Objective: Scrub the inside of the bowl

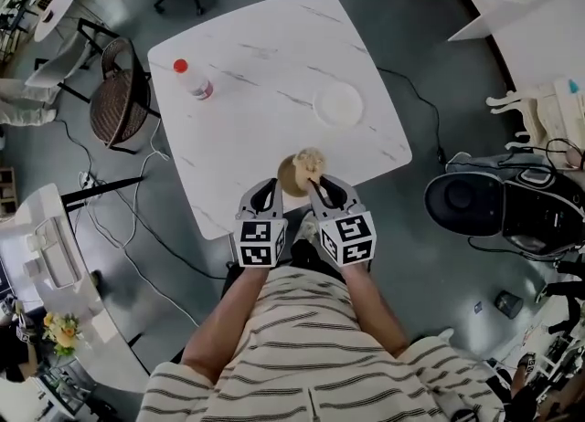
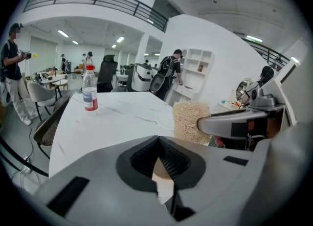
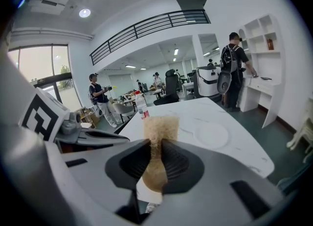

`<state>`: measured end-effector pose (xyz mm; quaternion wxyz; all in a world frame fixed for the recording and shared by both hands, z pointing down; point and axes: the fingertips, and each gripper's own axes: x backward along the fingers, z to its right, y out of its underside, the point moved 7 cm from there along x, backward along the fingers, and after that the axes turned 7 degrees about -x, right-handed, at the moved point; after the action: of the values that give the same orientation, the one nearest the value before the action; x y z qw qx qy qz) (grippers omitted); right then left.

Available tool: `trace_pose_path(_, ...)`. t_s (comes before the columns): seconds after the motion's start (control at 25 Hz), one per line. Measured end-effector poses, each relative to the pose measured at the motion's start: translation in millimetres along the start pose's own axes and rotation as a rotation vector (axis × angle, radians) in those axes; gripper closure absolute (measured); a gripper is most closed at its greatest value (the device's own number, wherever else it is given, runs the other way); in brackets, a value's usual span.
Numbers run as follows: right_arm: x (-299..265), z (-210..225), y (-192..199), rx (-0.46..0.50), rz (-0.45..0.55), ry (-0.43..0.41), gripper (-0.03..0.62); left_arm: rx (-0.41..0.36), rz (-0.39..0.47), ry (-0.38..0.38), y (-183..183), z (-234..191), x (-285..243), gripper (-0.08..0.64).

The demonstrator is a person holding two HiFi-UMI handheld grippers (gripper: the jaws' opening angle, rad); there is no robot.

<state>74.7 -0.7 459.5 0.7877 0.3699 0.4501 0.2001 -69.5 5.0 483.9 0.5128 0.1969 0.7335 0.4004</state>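
One table (image 1: 274, 55). At it, counted: one bottle (image 1: 195, 82) near its far left corner, one plate (image 1: 337, 105) toward its right side, one bowl (image 1: 291, 178) and one scrub pad (image 1: 312, 161) at its near edge. Two grippers meet at that edge, the left hand-held gripper (image 1: 271, 184) and the right hand-held gripper (image 1: 316, 184). One wicker chair (image 1: 117, 100) stands beside its left edge.

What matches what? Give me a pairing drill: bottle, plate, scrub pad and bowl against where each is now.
1 bottle
2 plate
3 scrub pad
4 bowl

A in the right gripper
B rim pinched by the left gripper
C upright, far left of the table
D flat on the table, right of middle

Pairs: 1-C, 2-D, 3-A, 4-B
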Motion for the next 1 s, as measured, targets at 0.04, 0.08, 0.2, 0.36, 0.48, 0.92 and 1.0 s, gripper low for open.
trace_pose_path(0.04,-2.2,0.6,0.6,0.002,-0.006,0.001,0.52,0.006,-0.005,0.0,1.4,-0.8,-1.8,0.555)
trace_pose_path(0.08,-4.2,0.5,2.2,0.005,-0.013,0.001,0.52,0.011,-0.011,0.0,3.4,-1.6,-2.9,0.555)
trace_pose_path(0.2,-11.7,0.3,8.9,0.01,-0.041,-0.007,0.52,0.024,-0.032,-0.003,10.0,-3.8,-8.3,0.555)
trace_pose_path(0.36,-19.8,2.6,16.8,0.017,-0.081,-0.015,0.52,0.066,-0.072,0.002,21.2,-5.3,-18.1,0.555)
trace_pose_path(0.48,-23.8,4.5,24.1,0.019,-0.11,-0.017,0.52,0.086,-0.104,0.006,30.4,-5.5,-22.9,0.555)
trace_pose_path(0.92,-33.4,10.6,36.7,0.038,-0.148,-0.01,0.518,0.132,-0.183,0.013,55.3,-9.2,-40.4,0.554)
trace_pose_path(1.0,-34.0,11.6,36.2,0.037,-0.15,-0.008,0.518,0.138,-0.188,0.015,56.4,-9.3,-42.2,0.551)
